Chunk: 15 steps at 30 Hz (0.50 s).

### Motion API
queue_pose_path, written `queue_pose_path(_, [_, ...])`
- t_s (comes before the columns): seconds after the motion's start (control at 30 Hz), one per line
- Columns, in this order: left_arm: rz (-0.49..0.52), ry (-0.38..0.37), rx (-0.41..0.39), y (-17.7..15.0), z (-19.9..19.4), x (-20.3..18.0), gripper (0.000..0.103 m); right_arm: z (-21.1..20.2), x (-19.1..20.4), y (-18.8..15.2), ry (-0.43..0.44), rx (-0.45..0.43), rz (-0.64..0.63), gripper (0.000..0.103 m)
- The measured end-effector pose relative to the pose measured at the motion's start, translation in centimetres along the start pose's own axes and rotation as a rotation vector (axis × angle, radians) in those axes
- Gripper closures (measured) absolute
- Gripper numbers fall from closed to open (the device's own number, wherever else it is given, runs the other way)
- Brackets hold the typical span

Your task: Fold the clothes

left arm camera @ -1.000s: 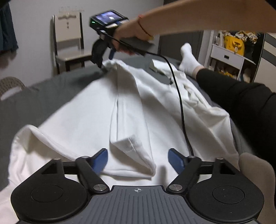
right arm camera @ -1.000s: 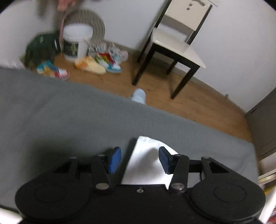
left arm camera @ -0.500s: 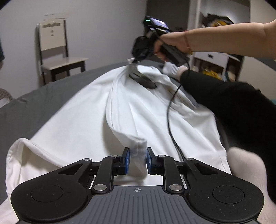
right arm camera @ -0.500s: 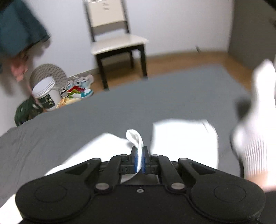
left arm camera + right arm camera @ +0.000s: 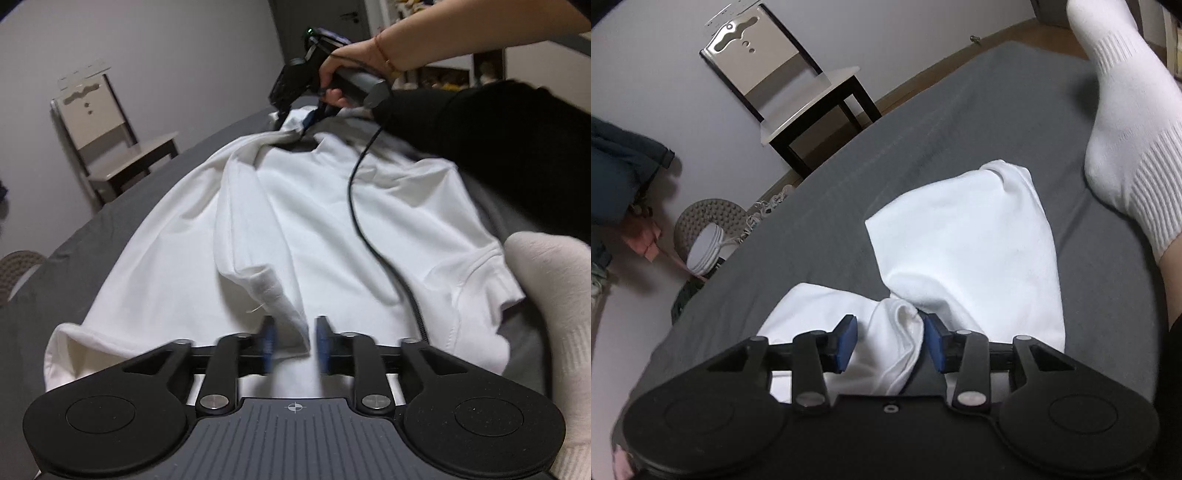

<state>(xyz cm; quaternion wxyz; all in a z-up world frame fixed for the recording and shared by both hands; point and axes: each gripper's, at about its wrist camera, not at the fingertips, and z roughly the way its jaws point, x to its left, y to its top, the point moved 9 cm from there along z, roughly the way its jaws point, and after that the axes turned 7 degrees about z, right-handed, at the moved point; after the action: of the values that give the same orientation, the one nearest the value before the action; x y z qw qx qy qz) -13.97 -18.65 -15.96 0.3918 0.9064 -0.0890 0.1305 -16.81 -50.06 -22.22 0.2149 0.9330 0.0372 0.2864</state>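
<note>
Bed [image 5: 960, 122] with grey cover fills the foreground. Beyond its far edge, a chair [image 5: 798, 92] with pale seat and dark legs stands against a plain light-grey wall [image 5: 166, 44]. Wood floor [image 5: 916, 85] right of the chair. Round woven stool [image 5: 709, 221] left of the chair. Lighting dim.

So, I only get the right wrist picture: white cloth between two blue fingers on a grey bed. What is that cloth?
Observer: The far end of a white shirt, spread lengthwise over the bed; the left wrist view shows most of it.
Operator: Is the other tool holding it too?
Observer: No. The left gripper is open, a folded hem corner lying loose between its fingers.
Operator: Anything lying on the shirt?
Observer: A black cable trails across it from the right gripper.
</note>
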Motion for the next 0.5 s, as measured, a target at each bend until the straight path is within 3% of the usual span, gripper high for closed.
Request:
queue_pose_path(0.07, [-0.035,0.025,-0.009,0.0,-0.3,0.7,0.039,-0.5,-0.1,-0.1,-0.001,-0.009,-0.006,0.063])
queue_pose_path(0.1, [-0.055,0.038,-0.016,0.0,-0.5,1.0,0.022,-0.8,-0.2,-0.1,0.008,-0.01,-0.007,0.063])
queue_pose_path(0.13, [-0.083,0.046,-0.029,0.1,-0.7,1.5,0.015,-1.1,-0.3,-0.2,0.019,-0.01,-0.006,0.063])
queue_pose_path(0.2, [-0.151,0.04,-0.065,0.3,-0.9,2.5,0.015,-1.4,-0.6,-0.3,0.047,-0.009,0.0,0.064])
queue_pose_path(0.3, [-0.265,-0.057,-0.122,0.7,-0.6,3.1,0.015,-1.5,-1.0,0.1,0.064,-0.009,-0.004,0.069])
queue_pose_path(0.37, [-0.314,-0.08,-0.116,0.7,0.1,3.2,0.015,-1.5,-1.1,0.3,0.066,-0.013,0.005,0.07])
queue_pose_path(0.4, [-0.323,-0.078,-0.096,0.6,0.6,3.1,0.028,-1.5,-1.3,0.4,0.074,-0.018,0.015,0.072])
queue_pose_path(0.43, [-0.329,-0.079,-0.072,0.4,1.2,3.0,0.054,-1.5,-1.4,0.5,0.08,-0.023,0.022,0.076])
queue_pose_path(0.5, [-0.346,-0.107,-0.017,-0.2,2.3,2.5,0.084,-1.2,-1.6,0.6,0.08,-0.027,0.027,0.085])
